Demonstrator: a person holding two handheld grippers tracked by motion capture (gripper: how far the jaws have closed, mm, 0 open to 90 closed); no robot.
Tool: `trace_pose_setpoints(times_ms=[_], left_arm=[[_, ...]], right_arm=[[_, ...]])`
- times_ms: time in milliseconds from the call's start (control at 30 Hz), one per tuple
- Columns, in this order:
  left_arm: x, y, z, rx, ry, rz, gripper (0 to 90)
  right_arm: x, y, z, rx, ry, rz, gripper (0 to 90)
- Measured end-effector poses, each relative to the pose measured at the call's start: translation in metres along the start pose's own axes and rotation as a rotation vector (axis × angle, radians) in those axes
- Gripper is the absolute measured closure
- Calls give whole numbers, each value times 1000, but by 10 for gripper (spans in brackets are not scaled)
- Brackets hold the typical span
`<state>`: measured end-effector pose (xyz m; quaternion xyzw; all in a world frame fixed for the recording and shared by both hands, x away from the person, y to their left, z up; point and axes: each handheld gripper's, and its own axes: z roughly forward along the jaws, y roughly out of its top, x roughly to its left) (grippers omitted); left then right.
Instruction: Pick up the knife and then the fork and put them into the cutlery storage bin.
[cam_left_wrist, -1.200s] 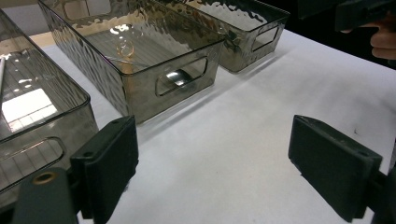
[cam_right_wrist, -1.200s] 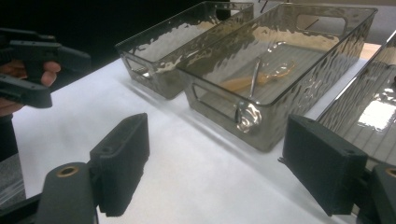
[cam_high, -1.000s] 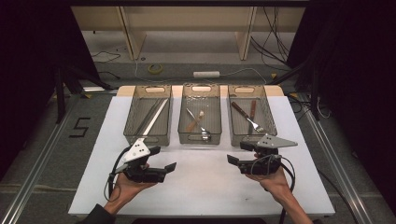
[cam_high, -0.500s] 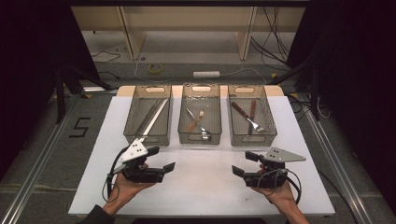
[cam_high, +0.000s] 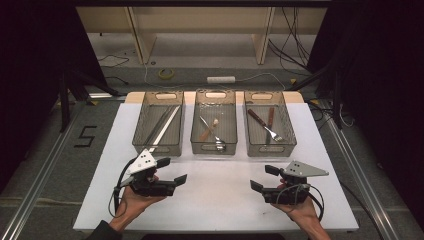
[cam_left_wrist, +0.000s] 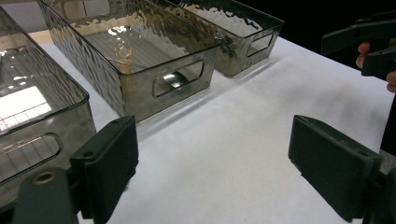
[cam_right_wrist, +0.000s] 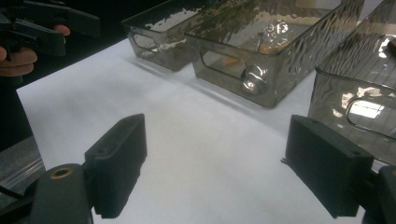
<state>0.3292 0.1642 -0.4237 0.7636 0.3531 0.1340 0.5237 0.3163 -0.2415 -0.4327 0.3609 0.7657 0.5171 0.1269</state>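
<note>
Three smoky clear bins stand in a row at the back of the white table (cam_high: 220, 200). The left bin (cam_high: 159, 125) holds long silver pieces, the middle bin (cam_high: 214, 125) spoons, and the right bin (cam_high: 269, 125) a fork and brown-handled cutlery. My left gripper (cam_high: 171, 170) is open and empty, held over the table in front of the left bin. My right gripper (cam_high: 264, 178) is open and empty too, in front of the right bin. The left gripper (cam_left_wrist: 219, 168) faces the middle bin (cam_left_wrist: 140, 60). The right gripper (cam_right_wrist: 219, 165) faces the middle bin (cam_right_wrist: 261, 51).
The table's near edge (cam_high: 215, 231) lies just below both hands. Bare white surface spans between the grippers. Metal rails (cam_high: 45, 170) run along the floor on both sides. Cables and a power strip (cam_high: 221, 79) lie on the floor beyond the table.
My right gripper has drawn back toward the near edge and a little to the right. The left gripper has barely shifted. Both stay open.
</note>
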Motion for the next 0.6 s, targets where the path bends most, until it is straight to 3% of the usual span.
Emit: trace_pose_setpoints(times_ms=[600], left_arm=[[0,0,0,2,-1,2,156]], right_arm=[[0,1,0,3,-4,-1,216]])
